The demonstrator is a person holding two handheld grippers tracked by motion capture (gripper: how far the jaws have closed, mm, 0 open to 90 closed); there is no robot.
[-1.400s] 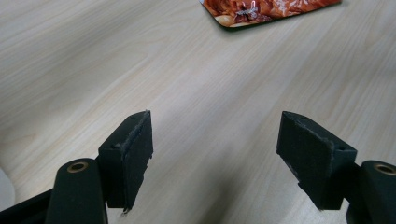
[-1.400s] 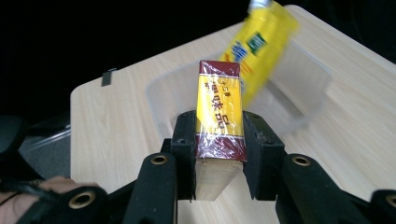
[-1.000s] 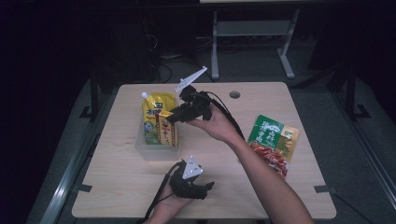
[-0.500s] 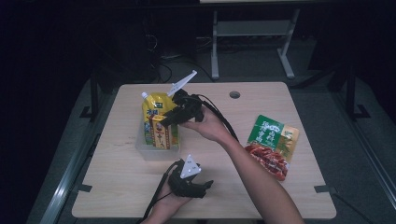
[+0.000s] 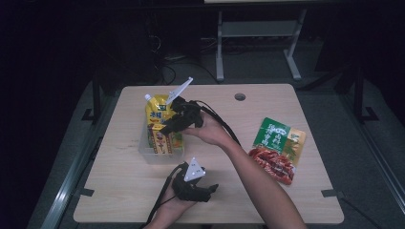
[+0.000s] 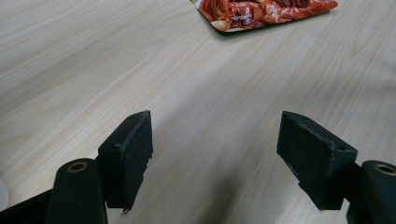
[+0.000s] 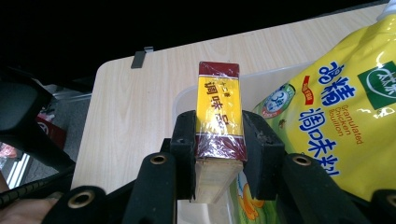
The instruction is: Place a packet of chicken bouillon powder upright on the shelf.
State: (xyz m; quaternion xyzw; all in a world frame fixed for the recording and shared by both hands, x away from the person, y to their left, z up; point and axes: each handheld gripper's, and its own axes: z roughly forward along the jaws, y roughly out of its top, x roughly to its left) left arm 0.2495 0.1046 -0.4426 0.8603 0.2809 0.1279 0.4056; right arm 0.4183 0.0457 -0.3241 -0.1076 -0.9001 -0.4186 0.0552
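- One box [image 7: 219, 126] sits clamped in the right hand-held gripper [image 7: 218, 154], long axis pointing into the tub [image 5: 143, 149] beneath, beside the yellow pouch [image 7: 327, 116].
- The left hand-held gripper [image 6: 217, 154] rests farther off on the desk [image 6: 93, 70], jaws apart, empty.

Yellow-maroon wrapped box [image 7: 219, 121] over clear bin [image 5: 143, 148], beside yellow pouch [image 7: 336, 112].

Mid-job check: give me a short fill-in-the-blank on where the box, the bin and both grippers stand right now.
1. The right gripper is shut on a ____ and maroon box.
2. In the clear bin, a yellow ____ already stands beside that box.
3. The left gripper, low over the table, has its jaws ____ with nothing between them.
4. The red and green packet lies on the table, ____ the bin.

Missing words: yellow; pouch; open; outside
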